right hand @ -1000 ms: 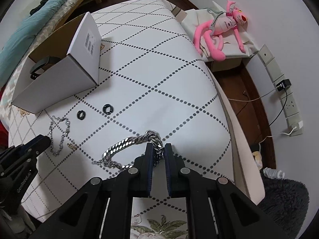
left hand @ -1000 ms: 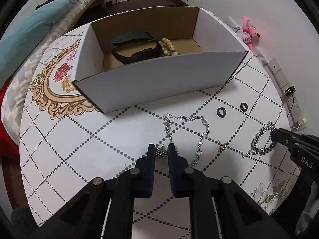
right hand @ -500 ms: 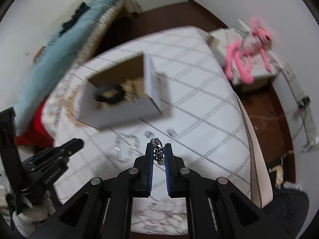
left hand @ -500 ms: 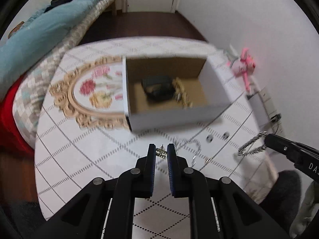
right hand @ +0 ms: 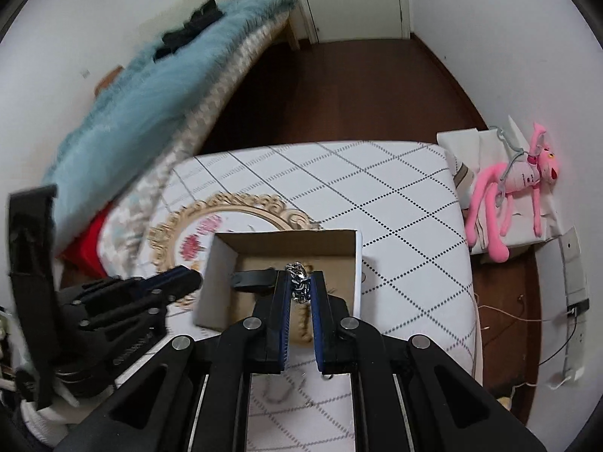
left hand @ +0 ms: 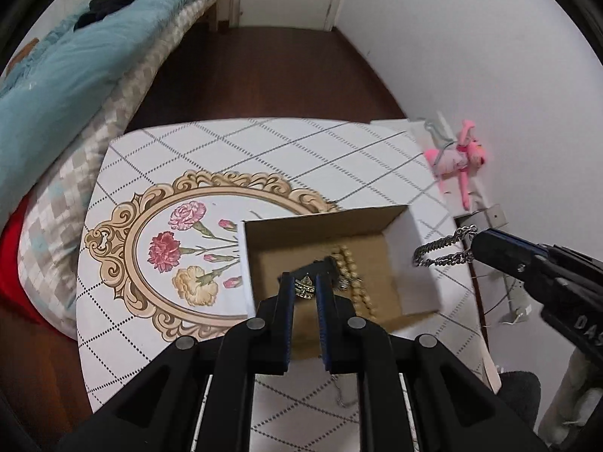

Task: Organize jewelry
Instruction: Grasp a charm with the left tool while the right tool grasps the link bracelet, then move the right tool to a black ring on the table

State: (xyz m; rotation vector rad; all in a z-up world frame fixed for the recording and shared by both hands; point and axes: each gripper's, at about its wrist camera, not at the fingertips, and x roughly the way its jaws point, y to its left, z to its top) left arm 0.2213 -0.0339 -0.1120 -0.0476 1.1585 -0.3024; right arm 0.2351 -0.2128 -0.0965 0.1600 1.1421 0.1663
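My left gripper (left hand: 305, 287) is shut on a small gold ornament (left hand: 304, 289) and hangs above the open cardboard box (left hand: 422, 263). Inside the box lie a cream bead bracelet (left hand: 350, 269) and a black band (right hand: 252, 278); my fingers hide most of the band in the left wrist view. My right gripper (right hand: 299, 288) is shut on a chunky silver chain (right hand: 299, 282), also over the box. From the left wrist view the chain (left hand: 439, 253) dangles as a loop from the right gripper (left hand: 475, 249) at the box's right side. The left gripper (right hand: 188, 280) shows at the box's left.
A thin silver chain (left hand: 341, 393) lies on the white dotted tablecloth (left hand: 286, 150) near my fingers. A bed with a teal blanket (left hand: 75, 60) runs along the left. A pink plush toy (right hand: 505, 196) and wall sockets (right hand: 574, 275) are on the right, past the table edge.
Both grippers lifted their pieces off the table, rose, and moved over the box. The table and box now look smaller and farther below.
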